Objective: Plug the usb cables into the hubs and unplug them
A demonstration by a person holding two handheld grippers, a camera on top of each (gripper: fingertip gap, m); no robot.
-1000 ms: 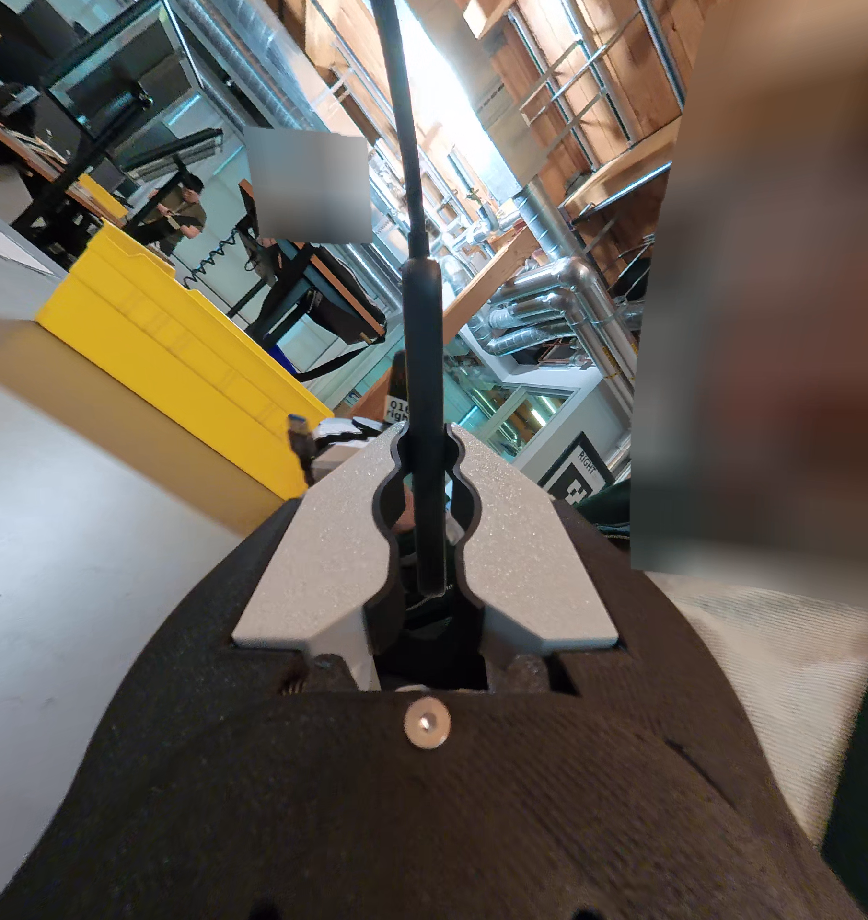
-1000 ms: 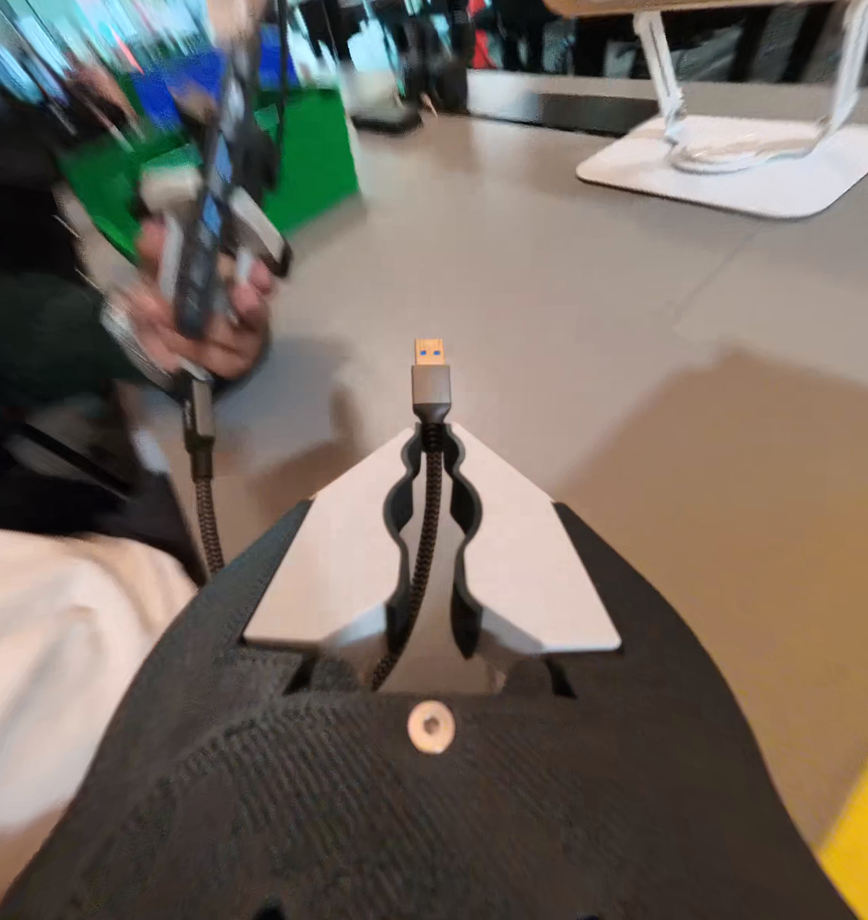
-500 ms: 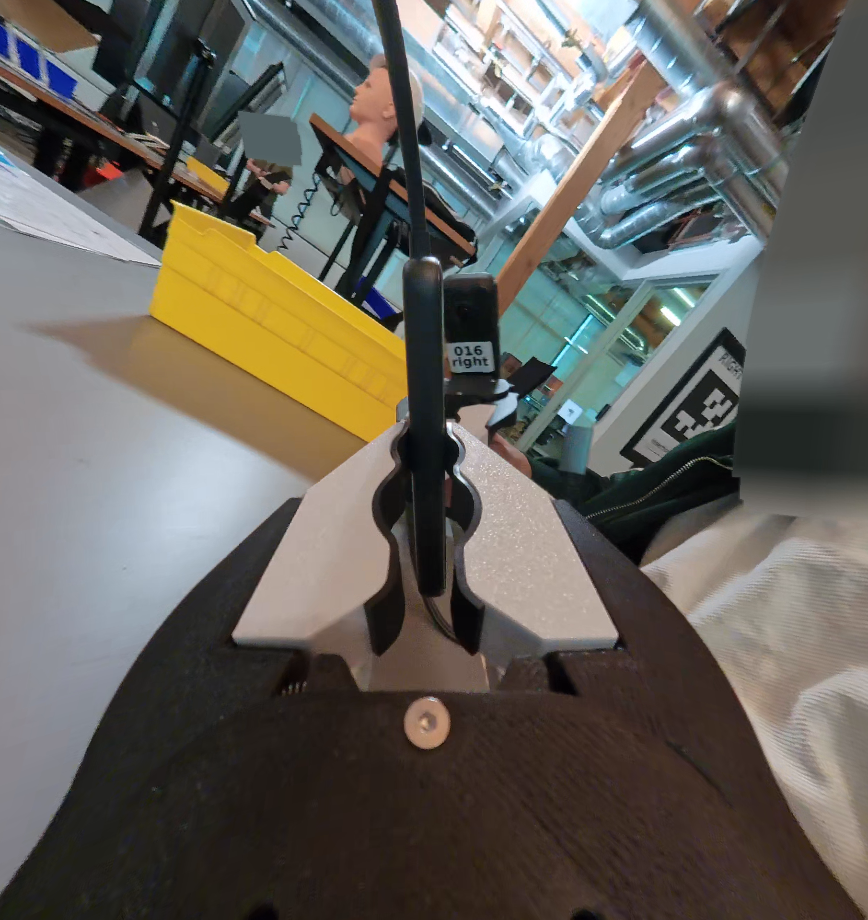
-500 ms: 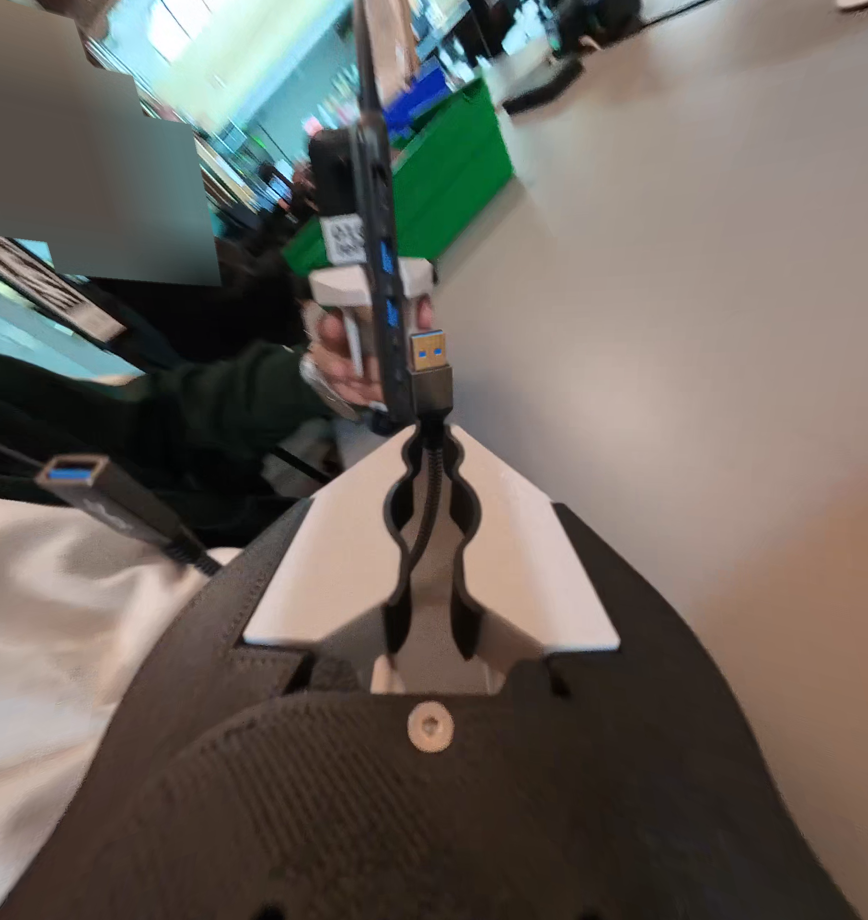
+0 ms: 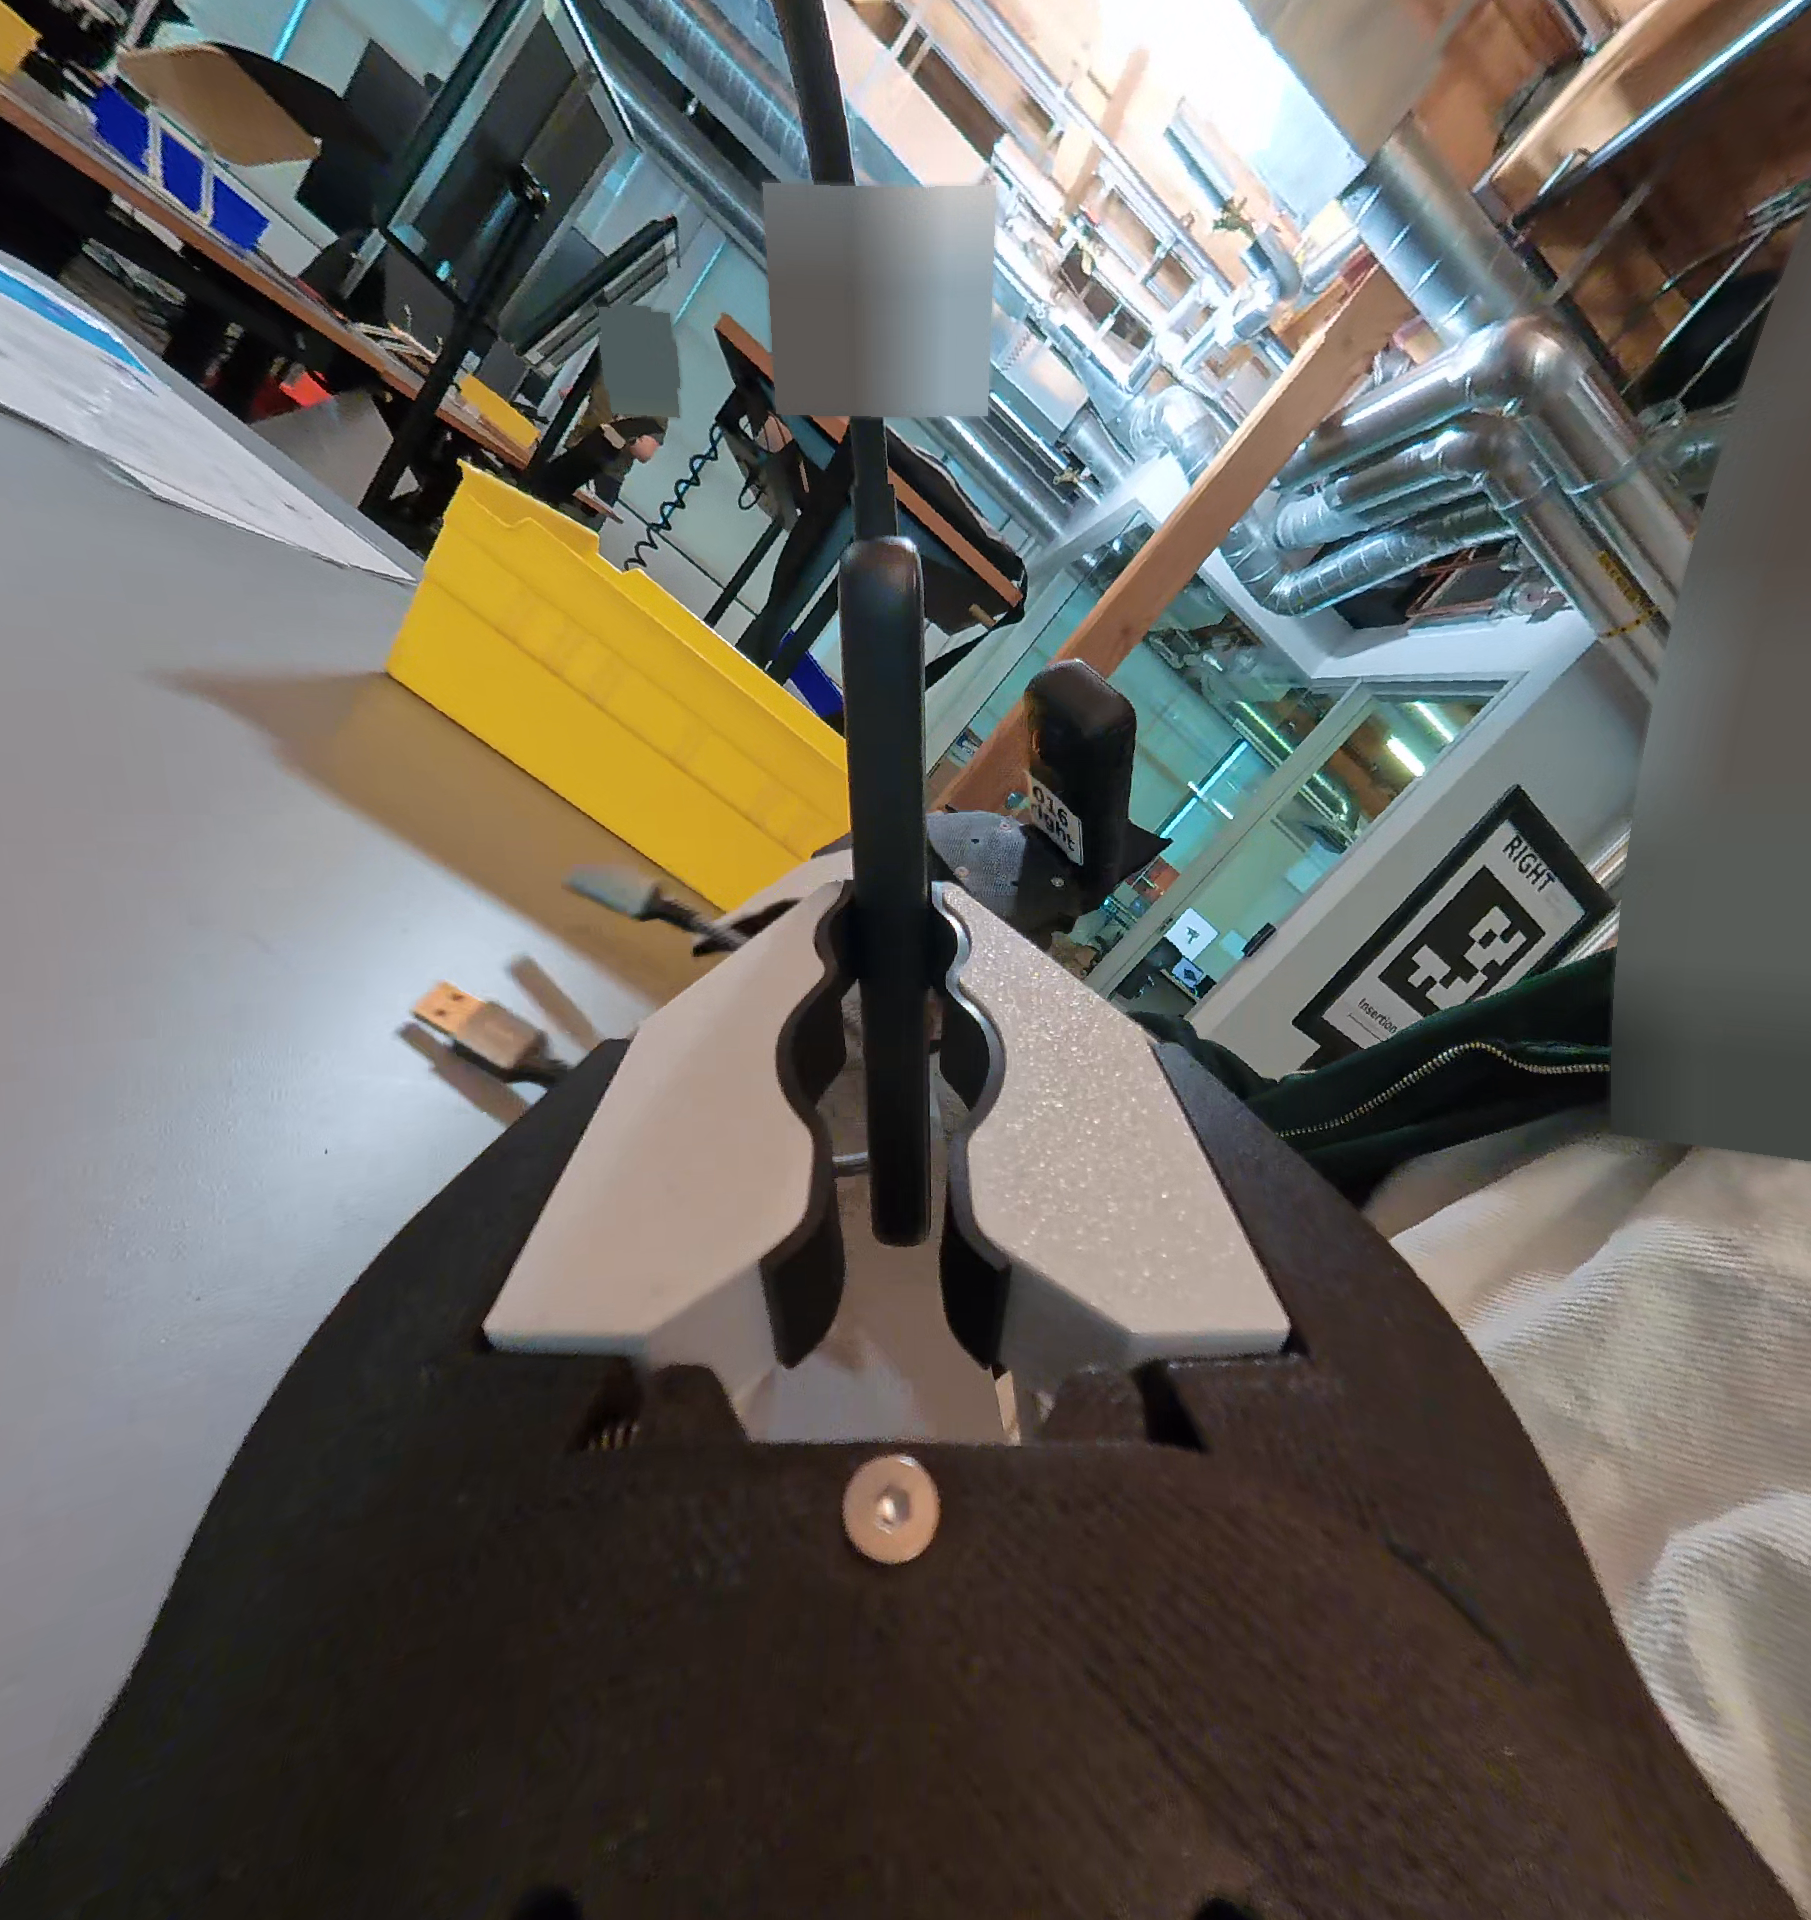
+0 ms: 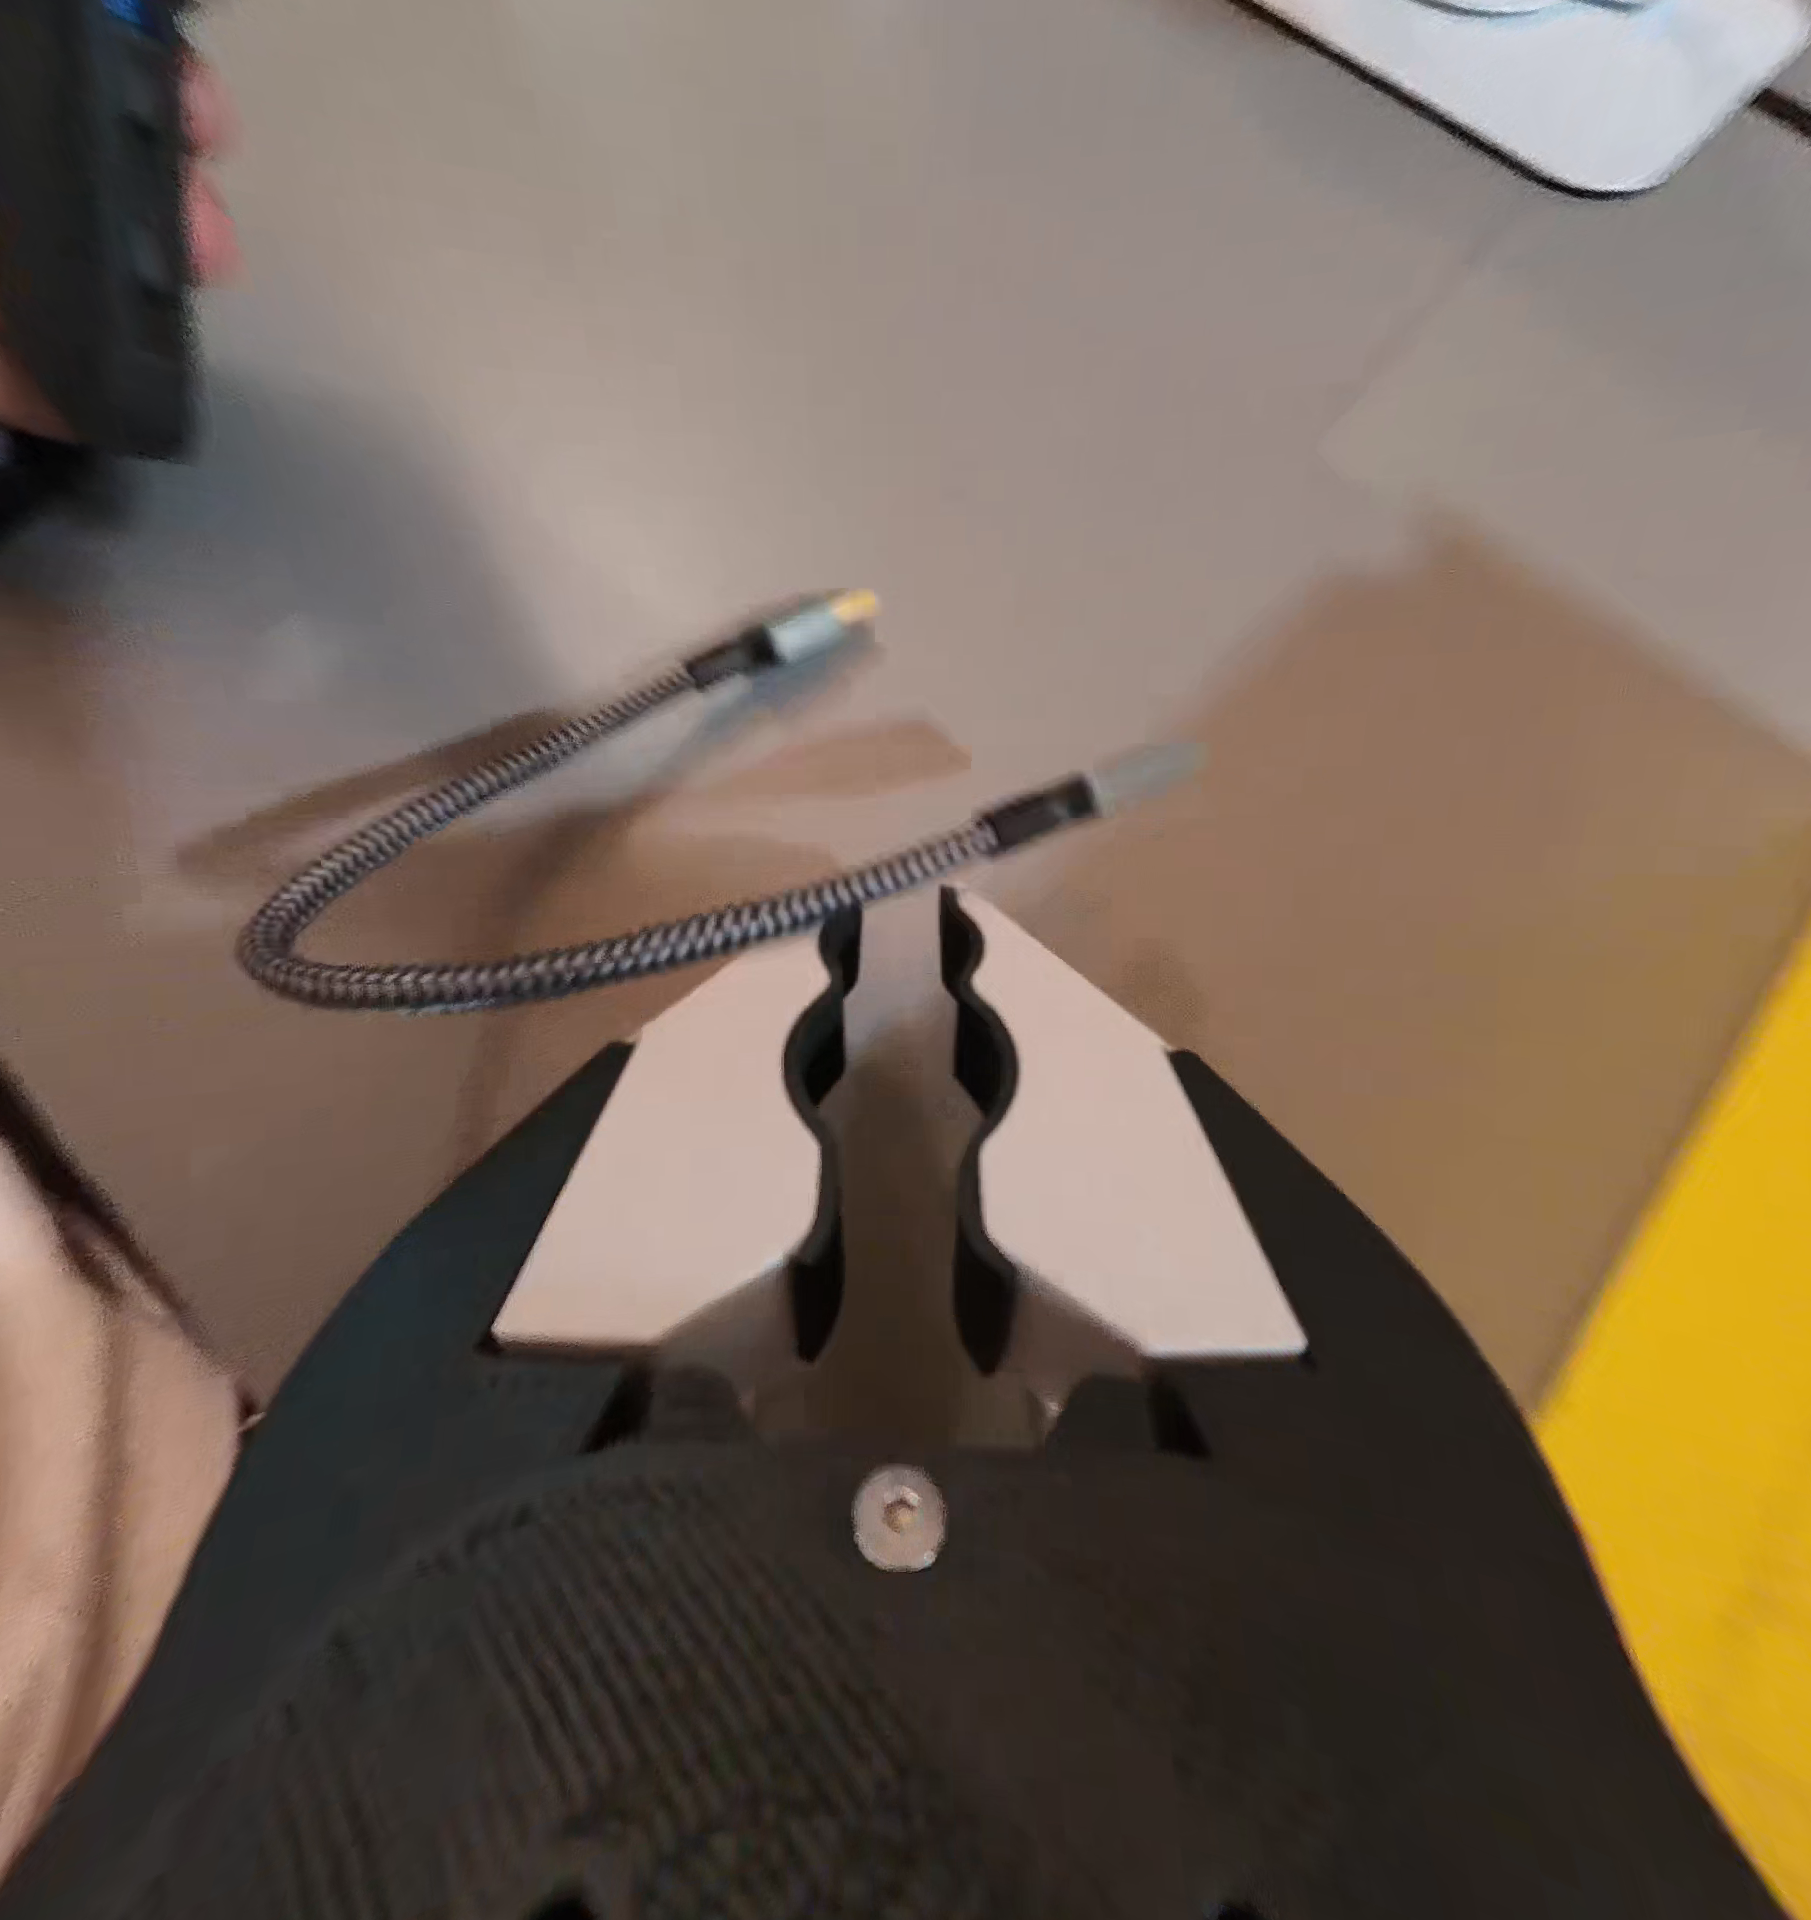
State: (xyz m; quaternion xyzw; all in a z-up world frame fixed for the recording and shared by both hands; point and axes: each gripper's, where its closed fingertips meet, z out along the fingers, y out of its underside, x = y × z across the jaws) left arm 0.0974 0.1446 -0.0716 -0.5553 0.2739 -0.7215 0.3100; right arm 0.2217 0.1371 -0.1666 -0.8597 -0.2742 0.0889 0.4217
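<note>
Two grippers share this job, and only one is loaded. The left gripper [image 5: 885, 914] has its jaws clenched on the hub [image 5: 883, 727], a slim dark bar held upright, edge-on to the camera, its own lead rising out of the top of the view. The right gripper [image 6: 899, 914] has its jaws parted with nothing between them; it hangs just above the cable [image 6: 527, 935].

The cable, short and braided, lies in a loose U on the surface [image 6: 880, 364], free of the hub, one bend passing right at the jaw tips. Both plugs point away from the gripper: the near plug [image 6: 1140, 774] just beyond the tips, the far plug [image 6: 813, 629] further off. The yellow bin [image 5: 610, 686] sits beyond the cable.

By my reading, the cable is loose and unplugged, and a fresh pick-up is in hand. The next move calls for lowering the right jaws onto the cable just behind the near plug, closing, then turning the plug to face the hub's ports. The frame is blurred, so exact contact with the cable cannot be told.
</note>
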